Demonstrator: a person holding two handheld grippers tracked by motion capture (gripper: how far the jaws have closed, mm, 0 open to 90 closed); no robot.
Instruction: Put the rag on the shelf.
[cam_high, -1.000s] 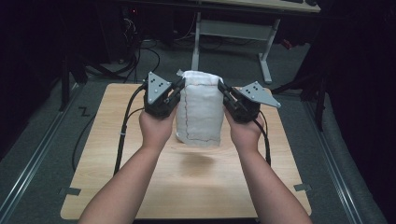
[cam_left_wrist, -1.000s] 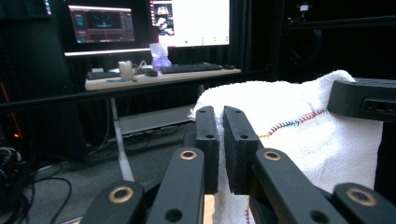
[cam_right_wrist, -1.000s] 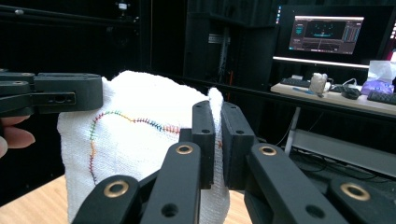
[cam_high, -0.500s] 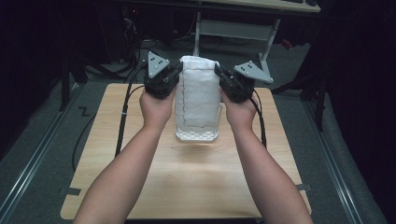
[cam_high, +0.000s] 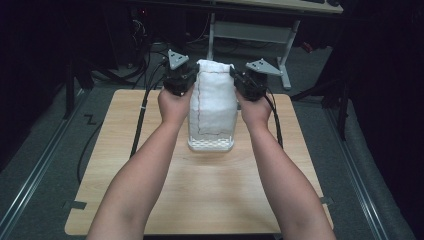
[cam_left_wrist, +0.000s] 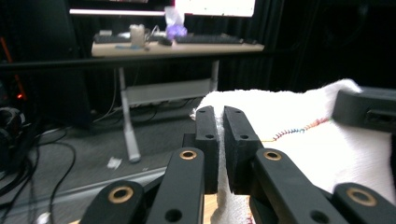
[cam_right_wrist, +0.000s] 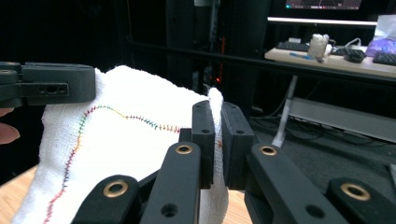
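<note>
Hanging between left gripper (cam_high: 189, 79) and right gripper (cam_high: 239, 80), each clamped on a top corner: towel (cam_high: 212, 107), long axis vertical, hem below.

No lettering, label, brand, number or sign can be read anywhere here; the distant monitor screens are too blurred.

Overhead light fell on the pale wooden desk (cam_high: 150, 150) while the room behind stayed dark; the white stitched cloth (cam_high: 215, 100) glared, backgrounds slightly soft.
</note>
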